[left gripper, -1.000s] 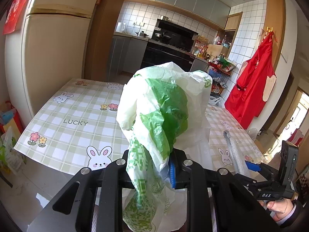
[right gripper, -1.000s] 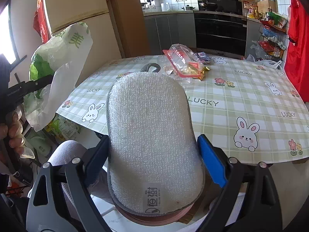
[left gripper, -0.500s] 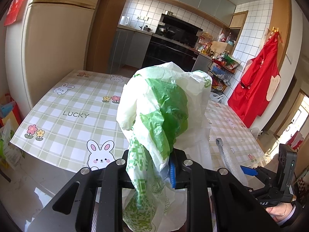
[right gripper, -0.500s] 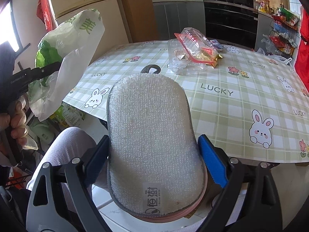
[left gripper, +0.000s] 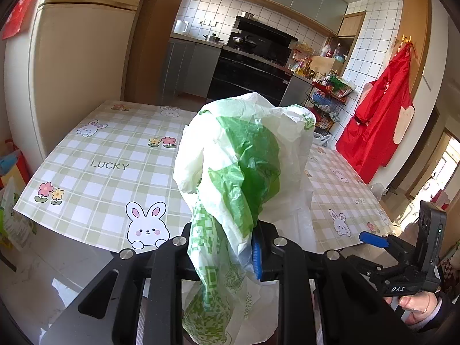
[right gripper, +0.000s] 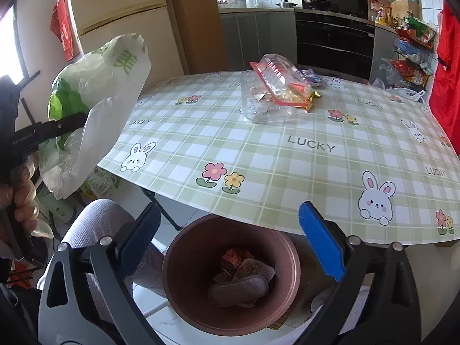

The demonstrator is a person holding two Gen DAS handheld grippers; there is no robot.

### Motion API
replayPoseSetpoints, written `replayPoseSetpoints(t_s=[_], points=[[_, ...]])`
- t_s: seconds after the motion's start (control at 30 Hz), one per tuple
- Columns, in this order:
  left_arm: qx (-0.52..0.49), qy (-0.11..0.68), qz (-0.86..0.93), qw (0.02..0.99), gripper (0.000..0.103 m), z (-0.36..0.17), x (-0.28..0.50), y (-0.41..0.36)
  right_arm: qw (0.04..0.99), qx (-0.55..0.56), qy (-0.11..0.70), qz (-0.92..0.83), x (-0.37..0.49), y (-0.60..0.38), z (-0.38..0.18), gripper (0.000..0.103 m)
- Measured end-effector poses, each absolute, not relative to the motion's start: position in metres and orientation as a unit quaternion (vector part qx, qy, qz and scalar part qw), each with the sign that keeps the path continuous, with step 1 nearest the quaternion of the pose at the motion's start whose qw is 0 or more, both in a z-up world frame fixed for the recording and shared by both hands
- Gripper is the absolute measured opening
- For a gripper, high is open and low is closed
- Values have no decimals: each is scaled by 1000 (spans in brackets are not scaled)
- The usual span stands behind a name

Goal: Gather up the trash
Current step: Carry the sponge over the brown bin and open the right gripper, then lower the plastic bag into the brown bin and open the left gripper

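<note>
The left gripper (left gripper: 224, 247) pinches a crumpled green-and-white plastic bag (left gripper: 244, 158) bulging above its fingers. The right gripper (right gripper: 230, 235) is opening, nothing between; below it, a grey scrubbing pad (right gripper: 238, 290) lies in the brown bin (right gripper: 184, 281).

Bin (right gripper: 184, 276): on floor, before table (right gripper: 287, 155) edge, below right tool (right gripper: 230, 241); pad (right gripper: 238, 290) inside. Clamshell (right gripper: 270, 97): on table, far side. Bag (left gripper: 241, 172): in left tool (left gripper: 224, 244), left of table.
</note>
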State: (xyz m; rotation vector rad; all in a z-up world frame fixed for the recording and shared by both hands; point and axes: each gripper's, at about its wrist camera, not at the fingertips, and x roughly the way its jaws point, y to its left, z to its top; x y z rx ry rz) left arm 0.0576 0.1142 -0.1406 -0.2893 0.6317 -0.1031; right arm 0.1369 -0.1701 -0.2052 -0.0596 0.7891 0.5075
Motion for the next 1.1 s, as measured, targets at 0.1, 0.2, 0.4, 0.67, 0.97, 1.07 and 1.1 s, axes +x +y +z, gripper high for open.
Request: replayPoseSetpoints(t_s=[0.1, 0.2, 0.4, 0.67, 0.97, 1.07, 1.1], points=[[-139, 313, -57, 938, 23, -143, 58, 112, 905, -16, 363, 219, 138, -181, -199, 97], [-136, 320, -70, 935, 23, -146, 59, 104, 916, -2, 349, 199, 140, -193, -193, 97], [-118, 338, -133, 924, 24, -151, 63, 69, 928, 19, 334, 162, 147, -219, -185, 97], [-85, 388, -216, 892, 27, -171, 73, 14, 937, 43, 322, 130, 153, -252, -179, 97], [-66, 434, -242, 865, 28, -200, 83, -12, 936, 59, 327, 113, 156, -267, -184, 97], [-63, 447, -244, 858, 28, -210, 87, -14, 936, 60, 330, 112, 157, -268, -185, 97], [-63, 451, -245, 856, 29, -212, 88, -13, 935, 60, 330, 112, 157, -268, -185, 97]])
